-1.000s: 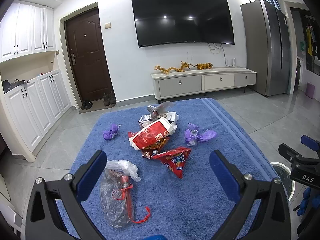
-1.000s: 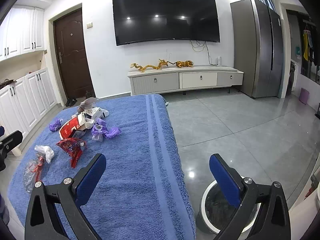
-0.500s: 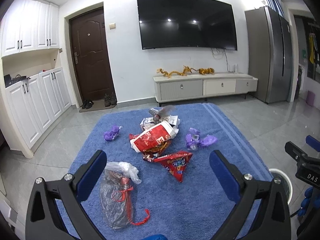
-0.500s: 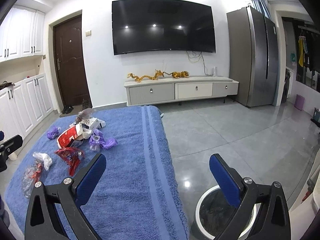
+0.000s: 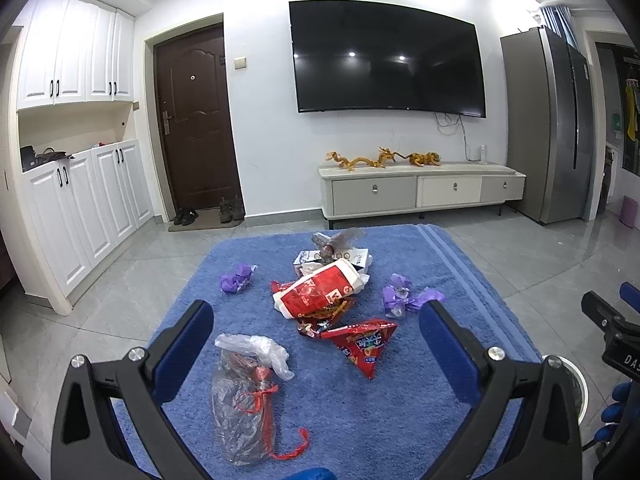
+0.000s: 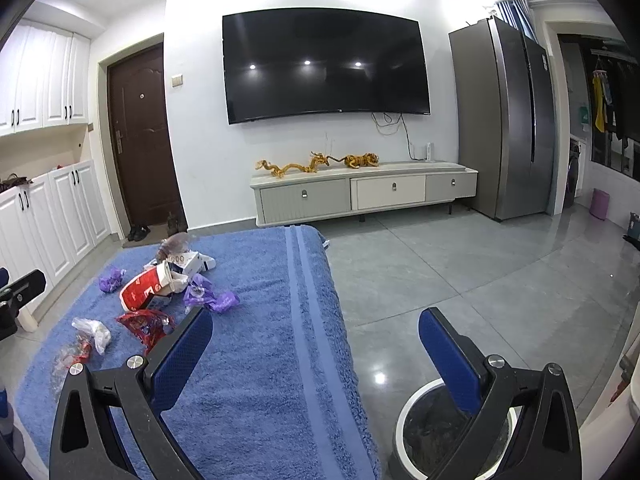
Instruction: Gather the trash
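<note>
Left gripper [image 5: 316, 330] wide open, empty, above trash [image 5: 320, 300] scattered on blue towel [image 5: 360, 420]. Right gripper [image 6: 316, 334] also wide, empty, over towel edge, bin [image 6: 404, 416] below its right finger.

Bare blue towel [image 6: 256, 380] beside clustered trash [image 5: 320, 300]

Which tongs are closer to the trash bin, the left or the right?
Right. The right tongs hang almost over the trash bin; the left tongs face the blue towel's litter, bin off to their right.

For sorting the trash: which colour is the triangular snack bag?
Red, with blue and yellow print: snack bag, clearest in the left wrist view.
</note>
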The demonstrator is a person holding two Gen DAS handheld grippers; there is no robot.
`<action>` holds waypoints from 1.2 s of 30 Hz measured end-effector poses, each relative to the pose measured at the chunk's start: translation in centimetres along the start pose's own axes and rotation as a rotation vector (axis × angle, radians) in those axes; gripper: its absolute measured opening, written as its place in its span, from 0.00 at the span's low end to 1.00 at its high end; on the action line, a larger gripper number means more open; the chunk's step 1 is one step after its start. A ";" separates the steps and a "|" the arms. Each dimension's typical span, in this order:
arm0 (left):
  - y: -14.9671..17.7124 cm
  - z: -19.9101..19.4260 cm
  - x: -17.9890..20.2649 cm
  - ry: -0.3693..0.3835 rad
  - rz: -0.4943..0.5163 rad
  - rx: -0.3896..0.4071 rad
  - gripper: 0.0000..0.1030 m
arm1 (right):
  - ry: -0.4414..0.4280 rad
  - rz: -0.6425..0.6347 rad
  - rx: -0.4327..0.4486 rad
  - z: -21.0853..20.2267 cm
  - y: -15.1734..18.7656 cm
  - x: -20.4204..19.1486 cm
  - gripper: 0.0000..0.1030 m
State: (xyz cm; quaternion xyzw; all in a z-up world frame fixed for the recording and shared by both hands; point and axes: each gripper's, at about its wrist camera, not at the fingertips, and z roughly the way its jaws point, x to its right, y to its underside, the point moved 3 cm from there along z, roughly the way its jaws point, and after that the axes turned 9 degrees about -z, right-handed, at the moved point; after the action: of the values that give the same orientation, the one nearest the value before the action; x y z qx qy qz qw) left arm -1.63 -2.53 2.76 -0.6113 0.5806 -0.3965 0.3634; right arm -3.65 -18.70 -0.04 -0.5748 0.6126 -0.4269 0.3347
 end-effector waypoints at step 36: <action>3.9 5.2 -11.4 -0.131 -0.066 -0.209 1.00 | -0.234 -0.074 -0.156 5.3 0.4 -4.7 1.00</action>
State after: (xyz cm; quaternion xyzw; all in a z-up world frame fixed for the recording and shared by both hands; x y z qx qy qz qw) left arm 1.31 8.51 -3.67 -0.6891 0.5734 -0.3049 0.3214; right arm 1.51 -14.75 -3.02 -0.6670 0.5792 -0.3201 0.3422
